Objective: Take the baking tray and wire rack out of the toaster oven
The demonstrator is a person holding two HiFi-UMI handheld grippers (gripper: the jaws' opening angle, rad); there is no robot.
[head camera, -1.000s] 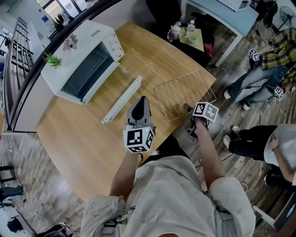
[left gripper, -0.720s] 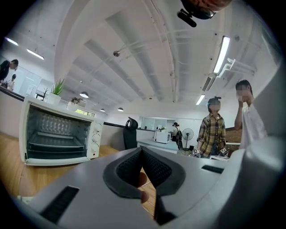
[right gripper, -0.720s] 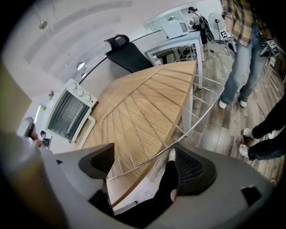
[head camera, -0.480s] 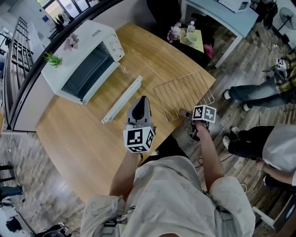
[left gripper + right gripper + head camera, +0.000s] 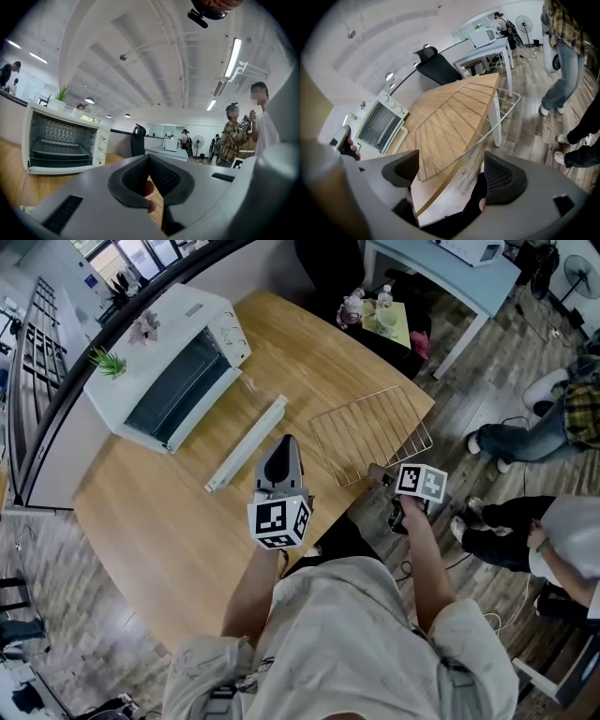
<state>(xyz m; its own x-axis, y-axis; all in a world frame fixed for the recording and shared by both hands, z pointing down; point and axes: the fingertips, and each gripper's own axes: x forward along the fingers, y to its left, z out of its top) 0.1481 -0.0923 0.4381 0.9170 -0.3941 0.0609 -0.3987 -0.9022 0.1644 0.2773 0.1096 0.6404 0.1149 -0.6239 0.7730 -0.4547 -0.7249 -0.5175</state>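
The wire rack [image 5: 370, 432] lies at the table's [image 5: 159, 531] right edge, its near corner between the right gripper's [image 5: 450, 171] jaws, which have just been opening and stand wide, clear of it. The baking tray [image 5: 58, 151] seems to sit inside the toaster oven [image 5: 164, 362], broadside ahead of the nearer left gripper [image 5: 149, 161], jaws pressed together, empty

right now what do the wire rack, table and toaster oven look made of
Wire rack: thin bare metal rod, probably chromed or stainless; it glints silver. Table: wood or wood-look laminate, pale with visible grain, low sheen. Toaster oven: casing likely white-painted sheet metal, smooth and uniform.
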